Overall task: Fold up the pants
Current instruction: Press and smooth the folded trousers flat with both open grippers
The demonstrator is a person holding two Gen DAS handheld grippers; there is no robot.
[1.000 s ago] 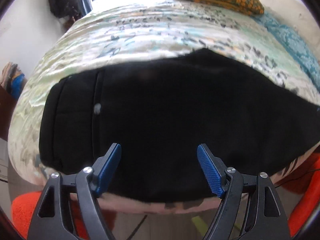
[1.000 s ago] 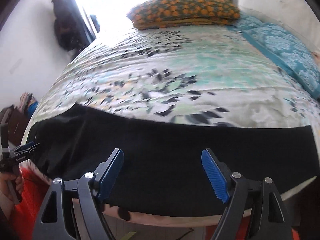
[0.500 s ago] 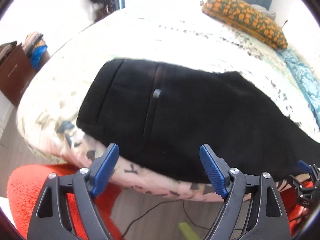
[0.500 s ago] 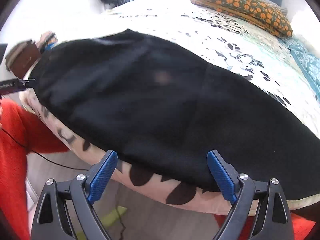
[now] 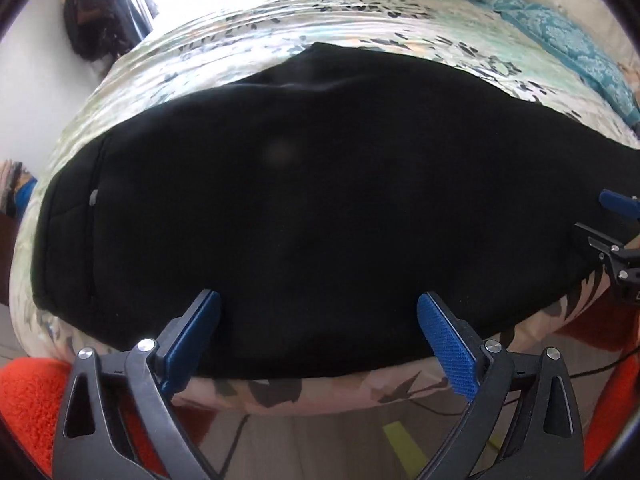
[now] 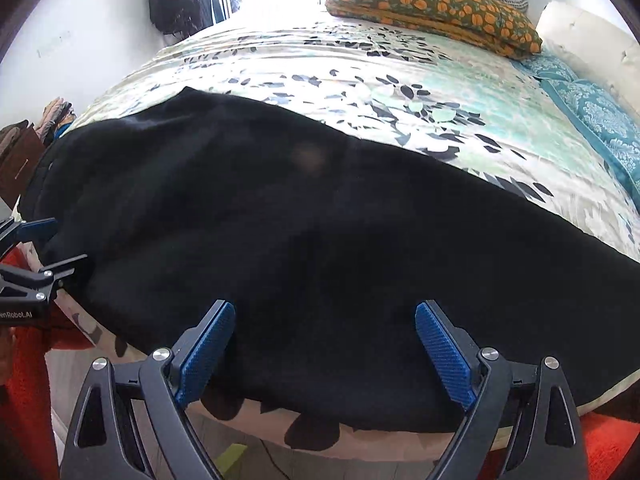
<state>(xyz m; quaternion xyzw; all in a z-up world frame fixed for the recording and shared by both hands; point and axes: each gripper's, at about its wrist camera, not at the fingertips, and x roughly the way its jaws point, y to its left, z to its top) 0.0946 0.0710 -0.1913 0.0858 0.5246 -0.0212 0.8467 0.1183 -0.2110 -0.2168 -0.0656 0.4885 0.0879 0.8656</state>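
- The pants (image 5: 312, 208) are lying spread sideways along the near edge of the bed (image 5: 360, 28), with the waistband at the left.
- A pillow (image 6: 432, 4) is sitting at the far end of the bed, well behind the pants.
- The left gripper (image 5: 318, 336) and right gripper (image 6: 324, 340) are hovering side by side over the pants' near edge.
- A rug (image 5: 28, 400) is lying on the floor below the bed.
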